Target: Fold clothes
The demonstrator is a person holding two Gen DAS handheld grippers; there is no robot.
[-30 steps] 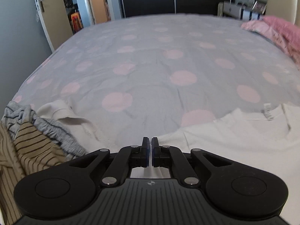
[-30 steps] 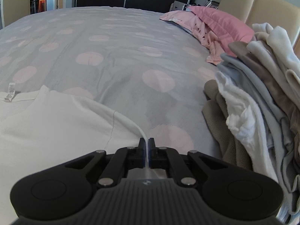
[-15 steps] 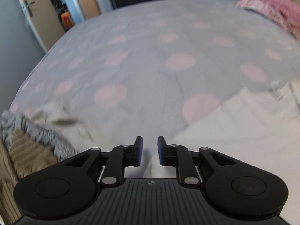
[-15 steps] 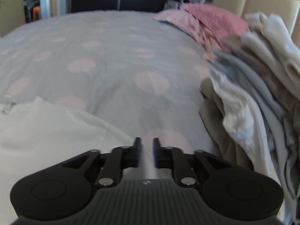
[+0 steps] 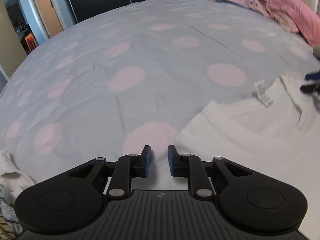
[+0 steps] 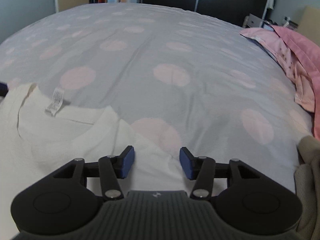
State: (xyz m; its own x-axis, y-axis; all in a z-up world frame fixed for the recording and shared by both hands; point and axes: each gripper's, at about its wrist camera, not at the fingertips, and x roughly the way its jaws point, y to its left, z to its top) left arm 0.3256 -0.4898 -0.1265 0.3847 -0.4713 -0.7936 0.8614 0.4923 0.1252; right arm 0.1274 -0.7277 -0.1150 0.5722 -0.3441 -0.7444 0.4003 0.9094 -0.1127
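A shirt [image 6: 66, 138] lies flat on the bed [image 6: 160, 60], its collar and tag [image 6: 55, 102] toward the bed's middle. The left gripper [image 5: 159, 160] sits at the shirt's left edge, the right gripper [image 6: 157, 163] over its right shoulder. Pillows [image 6: 296, 60] lie at the far right, a clothes pile [image 6: 309, 170] near right, more clothes [image 5: 10, 176] near left.

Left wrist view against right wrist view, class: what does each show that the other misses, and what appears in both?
Only the left wrist view shows rumpled clothes at its lower left edge. Only the right shows beige fabric at its right edge. Both share the white shirt with its label, the spotted bedspread, pink pillows, and an open gripper: left gripper, right gripper.
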